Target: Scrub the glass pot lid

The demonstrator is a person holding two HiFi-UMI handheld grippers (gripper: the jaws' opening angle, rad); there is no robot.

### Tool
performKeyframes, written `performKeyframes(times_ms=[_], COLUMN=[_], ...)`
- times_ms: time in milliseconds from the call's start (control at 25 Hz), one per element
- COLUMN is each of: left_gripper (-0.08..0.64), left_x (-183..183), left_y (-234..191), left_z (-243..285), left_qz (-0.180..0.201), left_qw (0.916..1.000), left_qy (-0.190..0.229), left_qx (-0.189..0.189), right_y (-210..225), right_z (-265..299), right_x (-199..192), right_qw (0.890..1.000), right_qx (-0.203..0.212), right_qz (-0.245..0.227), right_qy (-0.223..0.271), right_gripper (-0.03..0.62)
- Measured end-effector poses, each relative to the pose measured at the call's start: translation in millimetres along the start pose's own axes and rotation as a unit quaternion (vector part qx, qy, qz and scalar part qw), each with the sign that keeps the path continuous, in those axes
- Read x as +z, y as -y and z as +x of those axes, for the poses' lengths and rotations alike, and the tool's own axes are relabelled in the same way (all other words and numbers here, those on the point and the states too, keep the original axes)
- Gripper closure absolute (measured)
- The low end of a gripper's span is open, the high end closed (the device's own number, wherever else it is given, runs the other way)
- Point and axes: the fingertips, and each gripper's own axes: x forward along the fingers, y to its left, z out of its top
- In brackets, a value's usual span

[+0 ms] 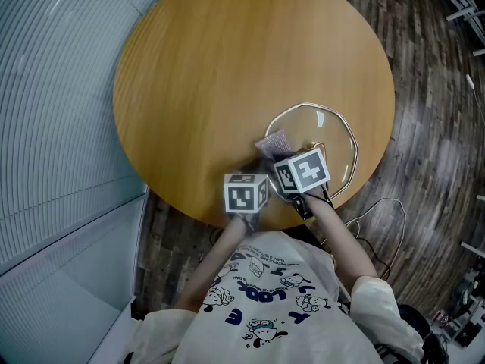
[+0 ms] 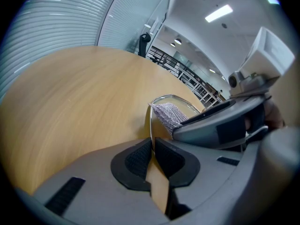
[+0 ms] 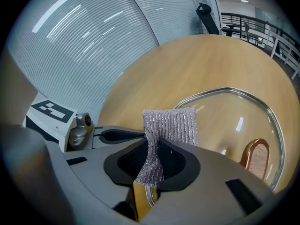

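Glass pot lid (image 1: 312, 130) pinched at rim by left fingers (image 2: 133, 161); right fingers (image 3: 177, 162) pinch silvery cloth (image 3: 170, 125).

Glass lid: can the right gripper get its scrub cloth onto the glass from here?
Probably yes: the right gripper, shut on the scrub cloth, sits over the glass lid, nothing between; the left gripper clamps its rim.

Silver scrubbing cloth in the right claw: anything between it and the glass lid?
Nothing visible: the silver mesh cloth in the right claw sits at the round glass pot lid, whose rim the left claw clamps.
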Motion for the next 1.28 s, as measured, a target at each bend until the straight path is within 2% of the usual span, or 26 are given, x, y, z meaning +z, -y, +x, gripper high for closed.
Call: performKeyframes(times_ms=[1280], left_gripper=[0.529], left_x=[-1], left_y=[6], left_z=[0], left_qz=[0.002], left_qw=[1.0], left_qy=[0.0], left_qx=[0.003], right_y=[25], right_z=[-1], right_x=[33], right_qw=[0.999], right_qx=[-0.026], right_qz=[-0.03], right_qy=[0.001], right_gripper=[0.515])
